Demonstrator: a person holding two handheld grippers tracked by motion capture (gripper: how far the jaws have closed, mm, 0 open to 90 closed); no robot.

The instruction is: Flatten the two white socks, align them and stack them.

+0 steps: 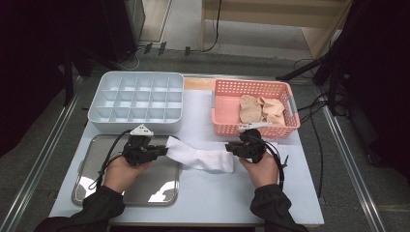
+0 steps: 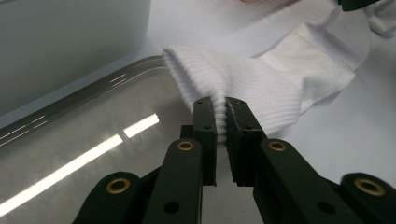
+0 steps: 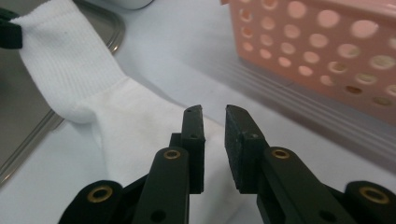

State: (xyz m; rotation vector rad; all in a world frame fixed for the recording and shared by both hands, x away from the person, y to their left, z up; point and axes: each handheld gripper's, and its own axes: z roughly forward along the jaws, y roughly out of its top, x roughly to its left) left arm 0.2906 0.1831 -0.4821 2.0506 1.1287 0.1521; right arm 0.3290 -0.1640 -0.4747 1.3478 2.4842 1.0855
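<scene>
A white sock (image 1: pixel 200 155) lies stretched across the table, from the right edge of a metal tray (image 1: pixel 128 186) toward the right. My left gripper (image 1: pixel 163 150) is shut on the sock's ribbed cuff (image 2: pixel 261 79), which is pinched and bunched between the jaws of the left gripper (image 2: pixel 220 103) just over the tray's rim (image 2: pixel 93 88). At the sock's toe end, my right gripper (image 1: pixel 231 148) has its jaws a small gap apart. In the right gripper view the right gripper (image 3: pixel 214 111) stands above the sock (image 3: pixel 126 126) with nothing clamped.
A white compartment box (image 1: pixel 138 99) stands behind the tray. A pink perforated basket (image 1: pixel 227 104) holding beige fabric pieces (image 1: pixel 261 110) sits at the back right, close behind my right gripper. Pale table surface (image 1: pixel 208 198) lies in front of the sock.
</scene>
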